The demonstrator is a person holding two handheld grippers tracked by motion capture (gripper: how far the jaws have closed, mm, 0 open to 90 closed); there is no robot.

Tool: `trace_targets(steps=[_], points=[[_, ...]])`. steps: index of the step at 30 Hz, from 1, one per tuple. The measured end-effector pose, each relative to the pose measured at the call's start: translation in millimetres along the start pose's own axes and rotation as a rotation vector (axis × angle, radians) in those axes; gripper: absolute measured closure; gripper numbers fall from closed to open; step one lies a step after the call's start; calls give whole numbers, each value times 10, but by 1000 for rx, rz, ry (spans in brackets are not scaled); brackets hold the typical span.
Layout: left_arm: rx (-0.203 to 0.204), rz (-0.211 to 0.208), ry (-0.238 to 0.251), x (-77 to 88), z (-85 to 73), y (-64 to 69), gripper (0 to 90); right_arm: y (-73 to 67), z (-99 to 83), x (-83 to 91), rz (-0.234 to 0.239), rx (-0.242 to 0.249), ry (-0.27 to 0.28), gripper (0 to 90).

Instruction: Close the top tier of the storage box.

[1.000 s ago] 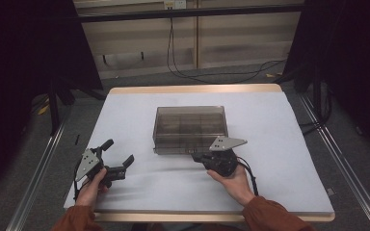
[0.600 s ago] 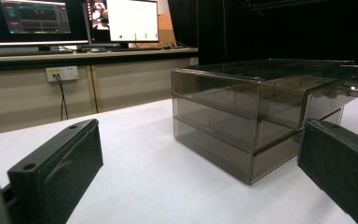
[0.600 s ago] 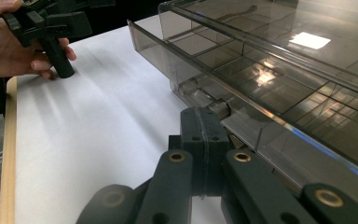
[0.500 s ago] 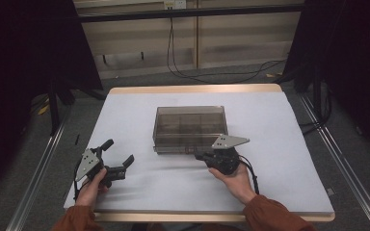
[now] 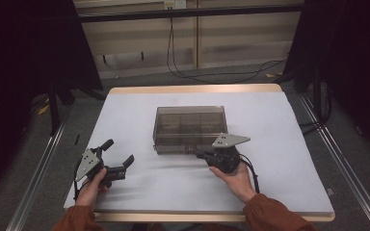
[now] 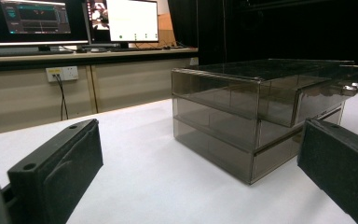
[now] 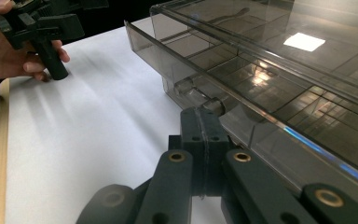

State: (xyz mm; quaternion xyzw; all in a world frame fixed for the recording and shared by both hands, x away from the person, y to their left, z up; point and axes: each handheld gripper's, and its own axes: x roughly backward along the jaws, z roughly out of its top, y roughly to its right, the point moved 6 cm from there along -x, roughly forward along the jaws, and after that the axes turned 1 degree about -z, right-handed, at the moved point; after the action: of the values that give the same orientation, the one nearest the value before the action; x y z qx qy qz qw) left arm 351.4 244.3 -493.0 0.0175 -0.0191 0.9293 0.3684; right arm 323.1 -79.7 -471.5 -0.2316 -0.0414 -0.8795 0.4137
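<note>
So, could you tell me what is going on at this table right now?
A person works a smoky transparent plastic drawer box on a white-covered table with two hand-held grippers. The right gripper, its jaws shut, sits at the small clear knob on the front of a drawer that stands slightly pulled out; whether the tips pinch the knob is unclear. The left gripper rests open on the table, apart from the box.

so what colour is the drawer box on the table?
Smoky grey-brown see-through plastic drawer box, clearest in the left gripper view.
</note>
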Motion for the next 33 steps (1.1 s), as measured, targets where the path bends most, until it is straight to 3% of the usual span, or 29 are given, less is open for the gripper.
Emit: trace_targets(steps=[33], points=[[1,0,0,0,0,-2,0,40,38,-97,-6,-1,3,900]])
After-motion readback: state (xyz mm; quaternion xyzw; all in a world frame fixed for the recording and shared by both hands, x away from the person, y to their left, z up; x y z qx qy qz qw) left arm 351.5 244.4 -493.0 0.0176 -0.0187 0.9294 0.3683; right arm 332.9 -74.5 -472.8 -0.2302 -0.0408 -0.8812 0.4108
